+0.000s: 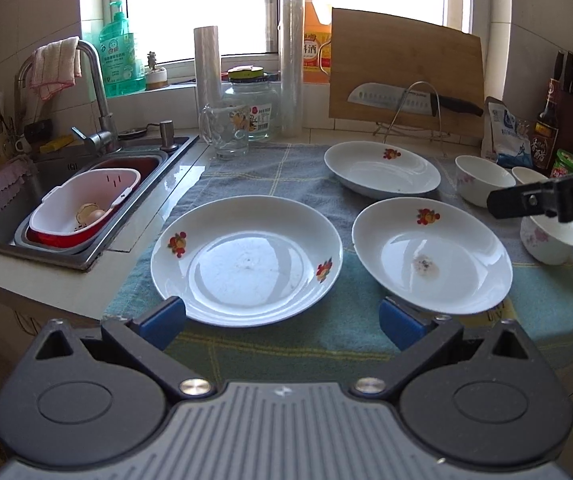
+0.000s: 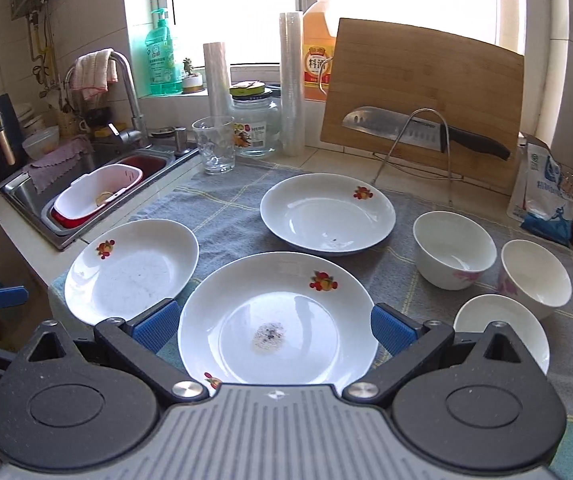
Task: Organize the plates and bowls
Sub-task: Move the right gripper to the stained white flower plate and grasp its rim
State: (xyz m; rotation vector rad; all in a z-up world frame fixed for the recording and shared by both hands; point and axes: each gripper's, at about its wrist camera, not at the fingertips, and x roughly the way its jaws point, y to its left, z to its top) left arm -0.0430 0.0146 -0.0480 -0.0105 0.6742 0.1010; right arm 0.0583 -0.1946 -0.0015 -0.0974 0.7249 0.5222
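Both my grippers are spread wide and hold nothing; the left gripper (image 1: 282, 322) hovers at the near edge of the left plate (image 1: 246, 258), its blue pads on either side of the rim but not touching that I can see; the right gripper (image 2: 274, 328) sits low over the middle plate (image 2: 278, 320), which lies between its pads and shows a dried smear in its centre.

Moving outward, a third plate (image 2: 328, 212) lies further back on the checked cloth (image 2: 222, 208), apart from the other two; none of the three is stacked on another.

To the right stand three bowls; the back bowl (image 2: 454, 248) and the right bowl (image 2: 536, 276) are just beside each other, and the near bowl (image 2: 502, 328) is tilted close in front of them; none is nested.

Beyond all that, the sink (image 2: 22, 188) holds a pink basket (image 2: 98, 196), and a cutting board (image 2: 422, 80) leans at the back with a knife (image 2: 426, 132) in front of it.

As I judge it, the sorting has not begun; stacking the plates and nesting the bowls is all still ahead.
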